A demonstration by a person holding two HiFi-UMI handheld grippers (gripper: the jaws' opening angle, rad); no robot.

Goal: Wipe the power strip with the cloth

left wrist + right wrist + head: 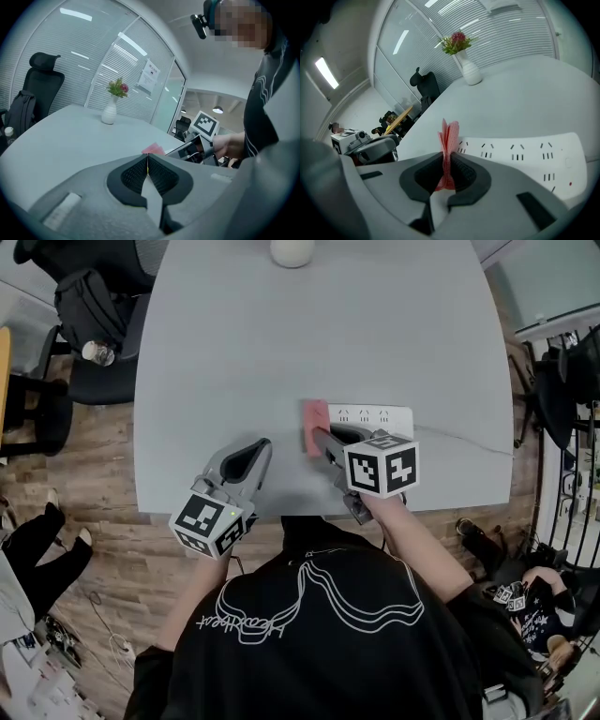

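Observation:
A white power strip [380, 418] lies on the grey table near its front edge, long and flat with several sockets [520, 154]. My right gripper [319, 439] is shut on a folded pink cloth [315, 424], which stands up between its jaws [448, 140] at the strip's left end. Whether the cloth touches the strip I cannot tell. My left gripper [262, 448] is shut with nothing in it, resting over the table's front edge left of the cloth; its view shows the pink cloth [153, 149] and the right gripper beyond.
A white vase [292, 251] with flowers [457, 42] stands at the table's far edge. The strip's white cable [469, 439] runs right along the table. Black office chairs [89, 324] with a bottle [97, 353] stand left. People sit on the floor at both sides.

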